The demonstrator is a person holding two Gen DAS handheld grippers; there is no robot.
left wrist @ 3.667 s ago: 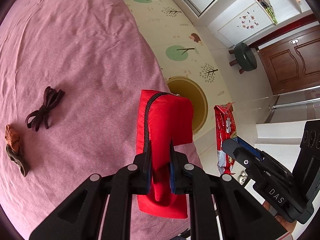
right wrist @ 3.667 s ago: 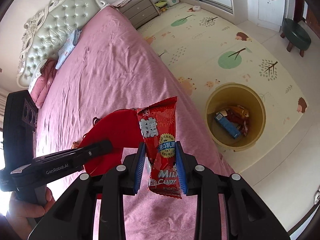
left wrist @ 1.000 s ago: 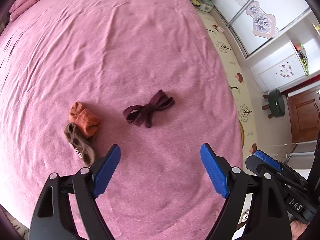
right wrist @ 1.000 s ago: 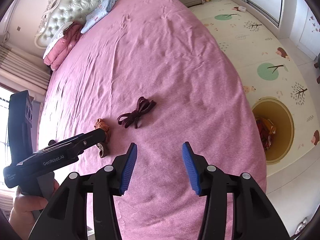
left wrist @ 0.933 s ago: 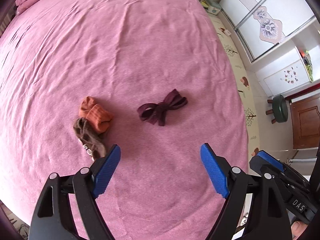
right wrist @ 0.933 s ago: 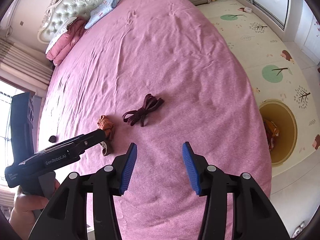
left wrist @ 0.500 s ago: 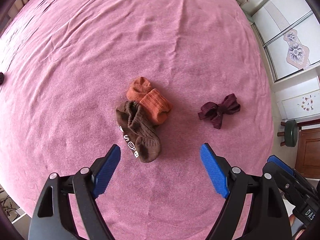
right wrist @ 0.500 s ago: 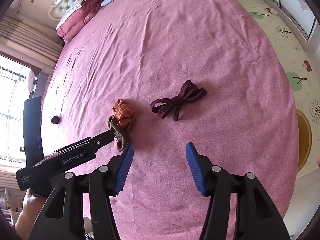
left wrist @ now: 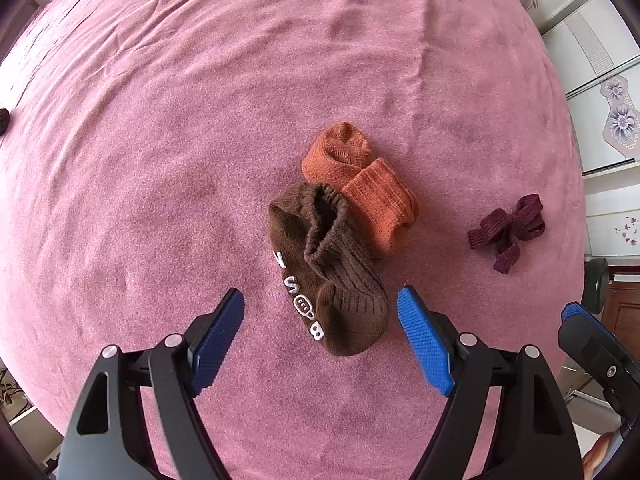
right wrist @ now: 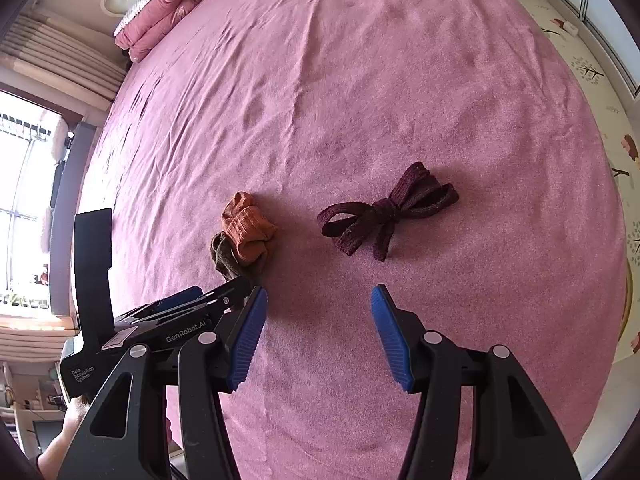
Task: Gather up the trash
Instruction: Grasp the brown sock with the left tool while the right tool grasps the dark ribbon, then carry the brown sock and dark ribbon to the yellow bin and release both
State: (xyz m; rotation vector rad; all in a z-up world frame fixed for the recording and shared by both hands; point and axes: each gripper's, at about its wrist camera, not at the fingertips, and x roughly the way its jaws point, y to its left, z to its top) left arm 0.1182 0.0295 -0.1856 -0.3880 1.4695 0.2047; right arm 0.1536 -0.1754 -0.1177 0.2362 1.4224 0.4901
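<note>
With both claws spread wide and empty, the left claw (left wrist: 320, 320) straddled the brown sock (left wrist: 328, 268) touching the orange sock (left wrist: 360, 184) just beyond, so closing might have snagged both, while the right claw (right wrist: 316, 328) faced the maroon lace (right wrist: 384, 210).

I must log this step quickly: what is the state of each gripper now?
Left gripper: open, holding nothing, above the brown sock.
Right gripper: open, holding nothing, near the dark red bow.

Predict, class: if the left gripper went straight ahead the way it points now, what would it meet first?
Most likely the brown sock, lying between the open fingers of the left gripper; the orange sock lies beyond. Depth is uncertain.
</note>
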